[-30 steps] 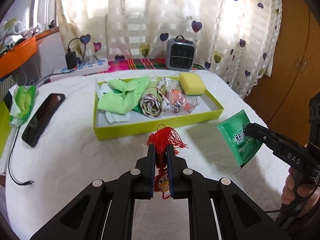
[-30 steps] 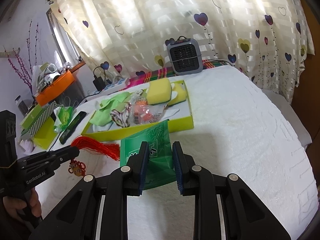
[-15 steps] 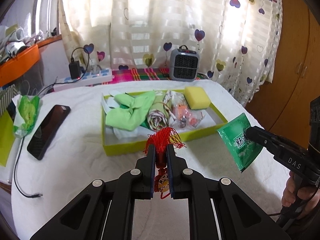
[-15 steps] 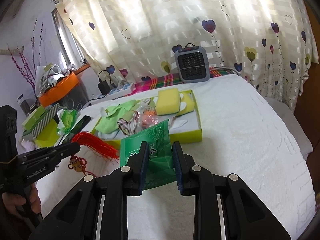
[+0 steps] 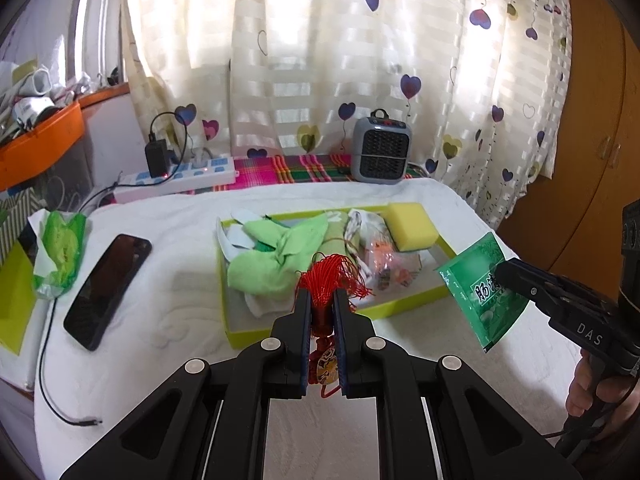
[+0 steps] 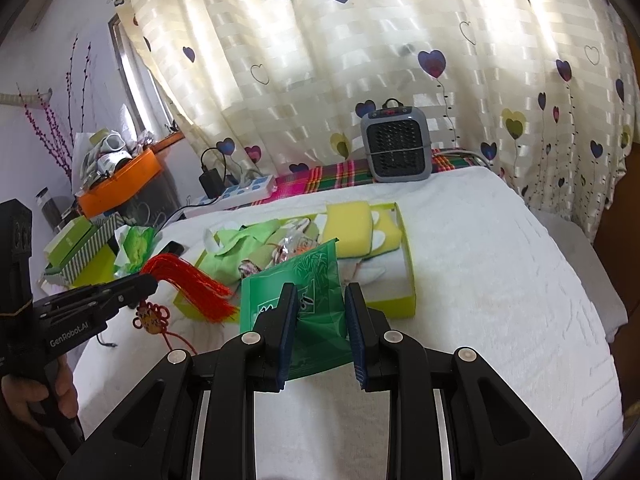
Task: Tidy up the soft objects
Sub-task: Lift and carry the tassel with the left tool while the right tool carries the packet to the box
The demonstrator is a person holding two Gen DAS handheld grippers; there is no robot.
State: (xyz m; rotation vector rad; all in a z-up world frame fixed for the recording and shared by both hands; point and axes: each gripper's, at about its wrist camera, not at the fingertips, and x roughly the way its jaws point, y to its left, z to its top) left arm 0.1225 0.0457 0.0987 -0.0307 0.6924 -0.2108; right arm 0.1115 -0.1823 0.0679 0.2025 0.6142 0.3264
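My left gripper (image 5: 322,300) is shut on a red tassel knot ornament (image 5: 330,280) and holds it in the air just before the near wall of the yellow-green tray (image 5: 304,330). It also shows in the right wrist view (image 6: 188,284). My right gripper (image 6: 320,300) is shut on a green packet (image 6: 308,292), which shows in the left wrist view (image 5: 478,284) beside the tray's right end. The tray holds green cloths (image 5: 276,260), a rolled patterned cloth, a clear bag with orange bits (image 5: 384,260) and a yellow sponge (image 5: 410,226).
A black phone (image 5: 106,286) and a cable lie on the white bed cover left of the tray. A green tissue pack (image 5: 60,248) lies farther left. A grey heater (image 5: 382,152) and a power strip (image 5: 180,174) stand at the back. A wooden wardrobe is at right.
Both grippers have risen and pulled back a little with their loads still held, so the tray now sits farther off and more to the right in the left wrist view.
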